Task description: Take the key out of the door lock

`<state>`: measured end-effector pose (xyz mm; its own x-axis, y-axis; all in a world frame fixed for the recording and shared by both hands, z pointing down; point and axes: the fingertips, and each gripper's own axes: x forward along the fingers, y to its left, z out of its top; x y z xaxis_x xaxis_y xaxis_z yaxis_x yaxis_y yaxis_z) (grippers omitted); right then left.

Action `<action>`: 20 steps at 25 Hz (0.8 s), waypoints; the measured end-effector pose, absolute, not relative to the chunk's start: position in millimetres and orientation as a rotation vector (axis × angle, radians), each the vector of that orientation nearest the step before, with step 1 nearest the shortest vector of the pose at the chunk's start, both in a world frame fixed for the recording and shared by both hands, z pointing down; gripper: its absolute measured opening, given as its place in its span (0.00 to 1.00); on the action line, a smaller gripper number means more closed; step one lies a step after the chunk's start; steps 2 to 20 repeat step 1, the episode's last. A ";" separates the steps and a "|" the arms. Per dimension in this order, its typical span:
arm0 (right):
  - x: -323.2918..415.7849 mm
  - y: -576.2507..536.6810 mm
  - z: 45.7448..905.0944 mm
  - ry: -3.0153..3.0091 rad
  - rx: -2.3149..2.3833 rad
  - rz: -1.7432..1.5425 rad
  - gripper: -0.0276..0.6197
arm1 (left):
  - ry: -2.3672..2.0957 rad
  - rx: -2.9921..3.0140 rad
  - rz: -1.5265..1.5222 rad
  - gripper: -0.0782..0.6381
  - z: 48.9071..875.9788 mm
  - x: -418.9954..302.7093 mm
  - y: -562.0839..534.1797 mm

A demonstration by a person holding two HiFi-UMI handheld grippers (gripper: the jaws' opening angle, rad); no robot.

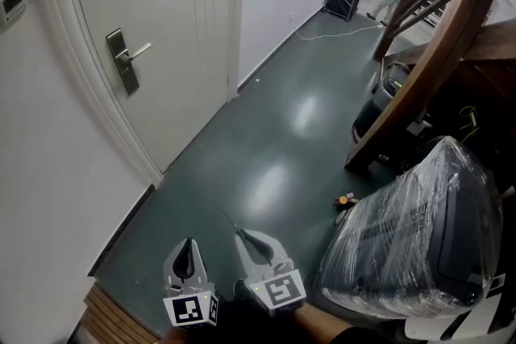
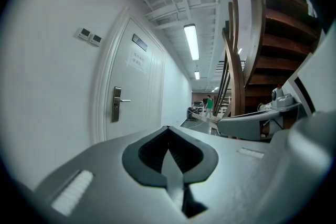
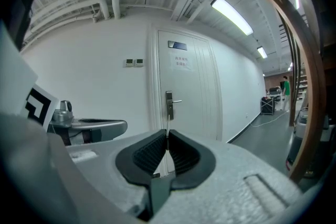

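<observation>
Head view: your left tongs (image 1: 190, 242) and right tongs (image 1: 241, 235) sit low, side by side, both clenched and empty. The lock plate (image 1: 122, 62) on the door (image 1: 173, 20) lies ahead and to their left, well apart. The key is too small to make out.

Left gripper view: jaws are together. The lock plate (image 2: 116, 104) is ahead, left of the tips.

Right gripper view: jaws are together, nothing between them. The lock plate (image 3: 169, 105) is dead ahead, in line with the tips.

Your left gripper (image 1: 190, 242) and right gripper (image 1: 239, 232) are pale grey with black ribbed pads (image 3: 149, 152) and black-and-white marker cubes (image 1: 192, 310)
</observation>
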<state>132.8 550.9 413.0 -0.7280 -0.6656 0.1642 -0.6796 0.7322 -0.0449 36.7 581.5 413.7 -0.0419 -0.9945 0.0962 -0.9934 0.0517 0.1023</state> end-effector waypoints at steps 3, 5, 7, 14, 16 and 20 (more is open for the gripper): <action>132.3 549.7 413.6 -2.795 1.091 0.154 0.06 | -2.172 2.069 -0.011 0.13 414.2 35.9 580.4; 132.3 549.7 413.6 -2.795 1.091 0.154 0.06 | -2.172 2.069 -0.011 0.13 414.2 35.9 580.4; 132.3 549.7 413.6 -2.795 1.091 0.154 0.06 | -2.172 2.069 -0.011 0.13 414.2 35.9 580.4; 132.3 549.7 413.6 -2.795 1.091 0.154 0.06 | -2.172 2.069 -0.011 0.13 414.2 35.9 580.4; 132.3 549.7 413.6 -2.795 1.091 0.154 0.06 | -2.172 2.069 -0.011 0.13 414.2 35.9 580.4; 132.3 549.7 413.6 -2.795 1.091 0.154 0.06 | -2.172 2.069 -0.011 0.13 414.2 35.9 580.4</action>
